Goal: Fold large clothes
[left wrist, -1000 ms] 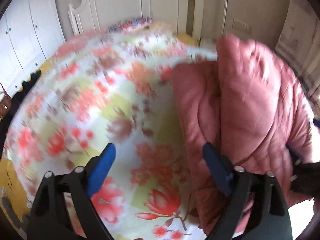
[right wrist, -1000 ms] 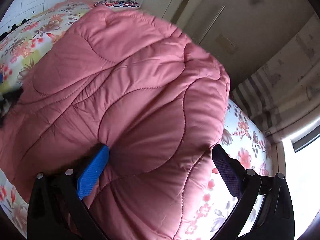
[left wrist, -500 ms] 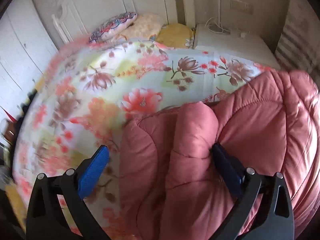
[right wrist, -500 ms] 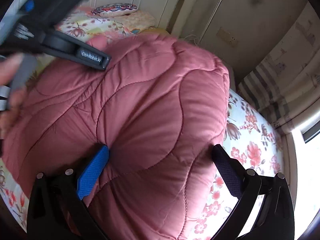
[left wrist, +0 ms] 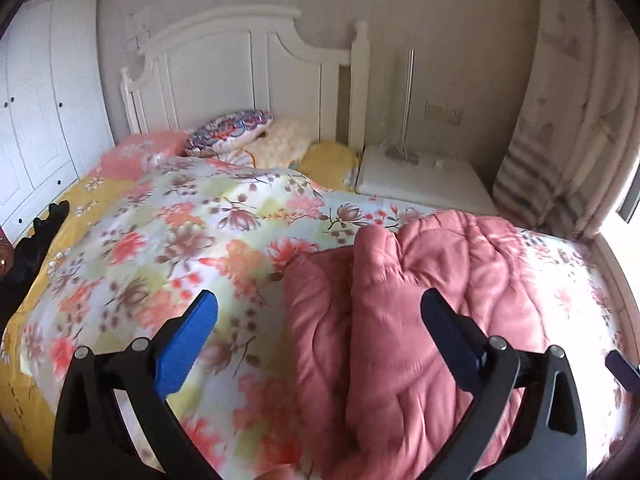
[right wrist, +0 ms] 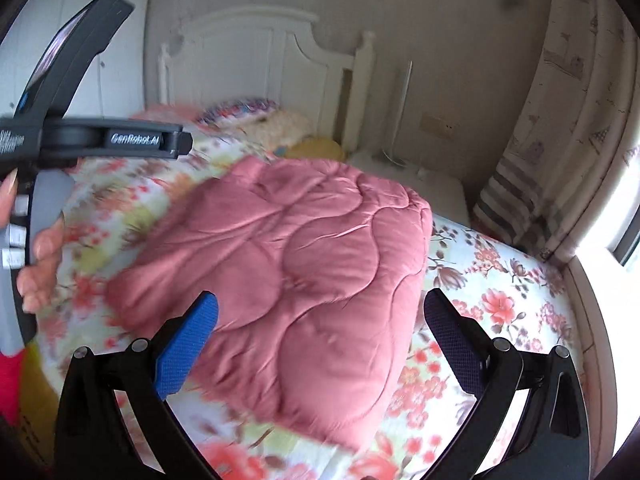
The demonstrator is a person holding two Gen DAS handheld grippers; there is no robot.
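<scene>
Pink quilted garment (right wrist: 288, 280) lies folded into a thick, puffy bundle on the floral bedspread (left wrist: 160, 240), so the folding looks nearly finished, and my left fingers (left wrist: 320, 320) and right fingers (right wrist: 320, 320) are both spread wide, grasping nothing.
</scene>
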